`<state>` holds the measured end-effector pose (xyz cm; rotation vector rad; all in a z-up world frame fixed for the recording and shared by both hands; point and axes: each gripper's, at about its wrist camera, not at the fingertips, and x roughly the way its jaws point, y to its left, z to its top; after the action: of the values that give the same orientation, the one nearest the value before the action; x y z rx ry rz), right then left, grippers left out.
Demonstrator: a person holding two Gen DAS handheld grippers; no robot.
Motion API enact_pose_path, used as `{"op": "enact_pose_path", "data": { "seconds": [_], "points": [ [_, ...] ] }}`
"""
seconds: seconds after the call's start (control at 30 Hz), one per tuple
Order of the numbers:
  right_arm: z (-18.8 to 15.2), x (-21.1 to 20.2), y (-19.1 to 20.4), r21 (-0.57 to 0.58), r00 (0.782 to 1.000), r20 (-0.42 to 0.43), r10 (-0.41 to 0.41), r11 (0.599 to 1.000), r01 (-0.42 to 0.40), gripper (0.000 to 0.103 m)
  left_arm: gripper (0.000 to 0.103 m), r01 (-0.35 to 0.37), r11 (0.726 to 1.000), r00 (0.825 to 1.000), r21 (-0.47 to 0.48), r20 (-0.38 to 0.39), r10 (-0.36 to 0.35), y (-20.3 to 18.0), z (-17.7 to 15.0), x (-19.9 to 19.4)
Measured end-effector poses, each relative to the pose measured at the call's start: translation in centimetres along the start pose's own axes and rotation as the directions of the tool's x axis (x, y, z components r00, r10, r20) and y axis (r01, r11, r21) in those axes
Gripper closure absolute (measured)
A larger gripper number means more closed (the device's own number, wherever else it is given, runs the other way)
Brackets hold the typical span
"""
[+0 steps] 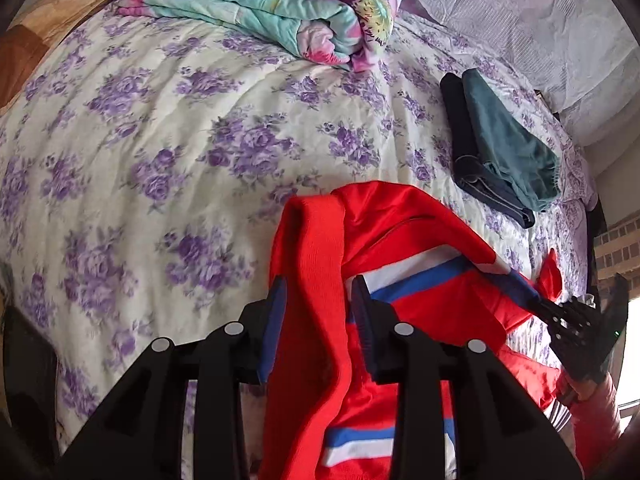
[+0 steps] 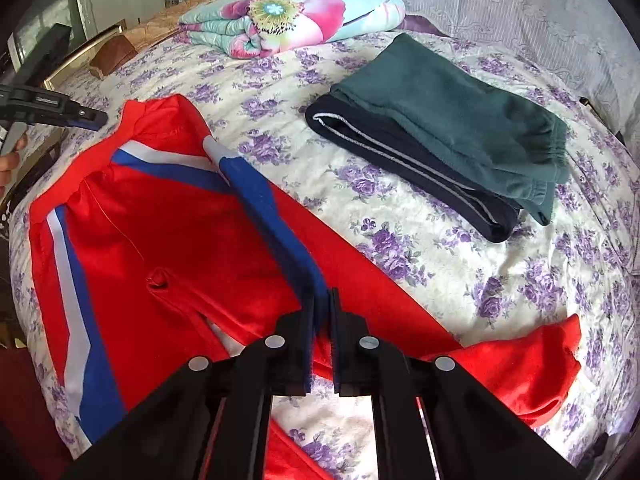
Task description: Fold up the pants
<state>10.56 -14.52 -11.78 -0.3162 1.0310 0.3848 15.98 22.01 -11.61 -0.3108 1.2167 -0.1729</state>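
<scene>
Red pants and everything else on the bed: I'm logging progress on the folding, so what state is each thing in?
Red pants: spread out, rumpled, not yet folded.
Green pants: folded, lying on the dark pants.
Dark pants: folded, bottom of that pile.
Floral quilt: folded, at the far end of the bed.
Left gripper: open, red fabric between its fingers.
Right gripper: shut on the pants' blue stripe.

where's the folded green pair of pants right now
The green pants lie folded atop a dark folded pair on the floral bedspread, upper right in the right wrist view, beyond the red pants.
</scene>
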Motion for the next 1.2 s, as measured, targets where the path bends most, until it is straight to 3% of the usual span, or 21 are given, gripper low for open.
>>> {"op": "enact_pose_path", "data": {
  "seconds": [0.13, 0.3, 0.4, 0.43, 0.67, 0.97, 1.07, 1.1, 1.2],
  "points": [
    [-0.2, -3.0, -0.3, 0.041, 0.998, 0.054, -0.023, 0.999, 0.021, 0.096, 0.06, -0.05, 0.999, 0.999, 0.004, 0.015, 0.05, 0.0, 2.3, 1.2],
    [-0.6, -5.2, -0.1, 0.069, 0.996, 0.078, -0.043, 0.997, 0.038, 0.096, 0.056, -0.037, 0.999, 0.999, 0.035, 0.004, 0.037, 0.0, 4.3, 2.3],
    [-1.1, -5.8, 0.1, 0.066, 0.996, 0.073, -0.055, 0.997, 0.05, 0.096, 0.063, 0.046, 0.999, 0.999, 0.021, -0.016, -0.046, -0.1, 4.5, 2.8],
    [-1.3, -5.8, 0.2, 0.064, 0.996, 0.068, -0.057, 0.997, 0.052, 0.096, 0.078, 0.074, 0.997, 0.997, 0.018, -0.016, -0.073, -0.1, 4.4, 2.7],
    [-1.6, -5.7, 0.2, 0.079, 0.996, 0.061, -0.064, 0.995, 0.059, 0.096, 0.084, 0.148, 0.987, 0.988, -0.06, -0.026, -0.15, 0.5, 4.3, 2.1],
    [-2.1, -7.0, 0.3, 0.068, 0.995, 0.094, -0.04, 0.997, 0.033, 0.096, 0.092, 0.113, 0.993, 0.994, -0.014, 0.008, -0.113, -0.4, 3.3, 0.1],
    [-4.0, -9.0, 1.4, 0.038, 0.995, 0.099, 0.002, 0.999, -0.005, 0.096, 0.095, 0.147, 0.989, 0.988, 0.025, 0.039, -0.148, -0.2, 1.5, -2.7],
    [-5.0, -9.5, 1.9, 0.033, 0.996, 0.088, 0.019, 0.999, -0.022, 0.096, 0.103, 0.154, 0.987, 0.986, 0.047, 0.05, -0.157, 0.0, 0.6, -3.9],
    [-8.9, -10.4, 3.7, 0.025, 0.993, 0.031, 0.113, 0.993, -0.114, 0.096, 0.103, 0.201, 0.978, 0.978, 0.059, 0.035, -0.203, 1.3, -3.4, -6.5]
  ]
}}
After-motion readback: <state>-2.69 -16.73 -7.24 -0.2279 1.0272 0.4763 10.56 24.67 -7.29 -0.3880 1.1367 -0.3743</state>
